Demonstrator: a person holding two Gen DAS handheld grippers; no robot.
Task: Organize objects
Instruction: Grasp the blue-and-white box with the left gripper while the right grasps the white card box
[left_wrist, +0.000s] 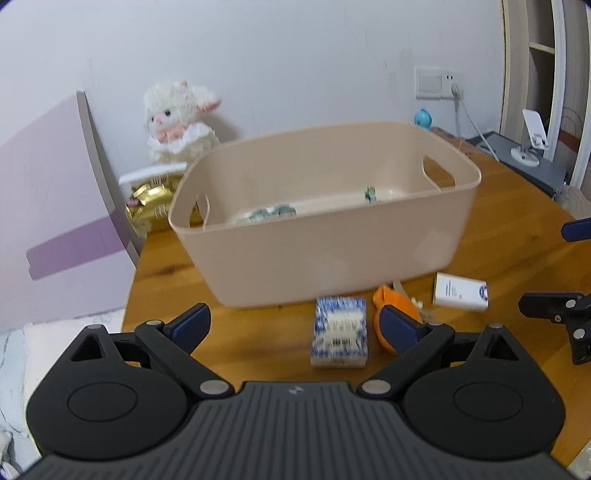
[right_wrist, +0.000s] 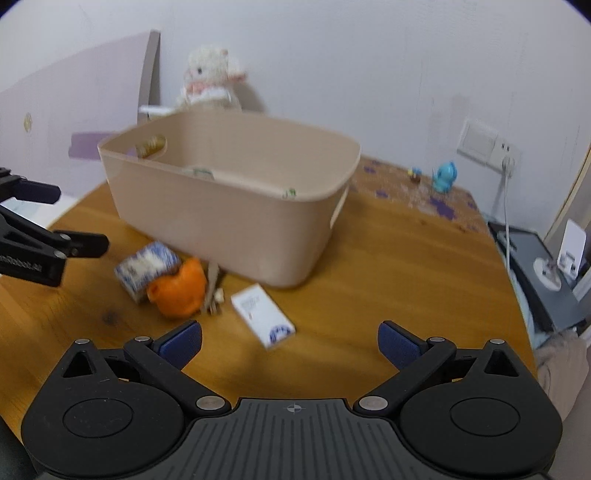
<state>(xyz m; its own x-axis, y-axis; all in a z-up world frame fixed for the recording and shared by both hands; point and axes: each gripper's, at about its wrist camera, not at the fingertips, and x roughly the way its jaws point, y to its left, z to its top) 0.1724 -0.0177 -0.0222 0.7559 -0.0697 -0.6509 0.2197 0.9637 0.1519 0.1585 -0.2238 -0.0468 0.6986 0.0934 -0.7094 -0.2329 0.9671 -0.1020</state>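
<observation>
Both grippers empty, fingers spread: left (left_wrist: 295, 325), right (right_wrist: 290, 341). Blue box (left_wrist: 340, 336), orange toy (right_wrist: 179, 288), white box (right_wrist: 263, 311) crowd the surface by bin (left_wrist: 332, 236). Risk: grabbing one nudges neighbours.

White plush lamb (left_wrist: 181, 120) against the wall, blue figurine (right_wrist: 445, 176) — wall socket (left_wrist: 437, 82), phone stand (left_wrist: 532, 138)

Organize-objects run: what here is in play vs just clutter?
In play:
- beige plastic bin, some small items already inside
- blue-and-white patterned box
- orange soft toy
- white flat box
- left gripper and right gripper, both open and empty

Clutter:
- white plush bunny
- gold-wrapped pack
- blue figurine
- white phone stand
</observation>
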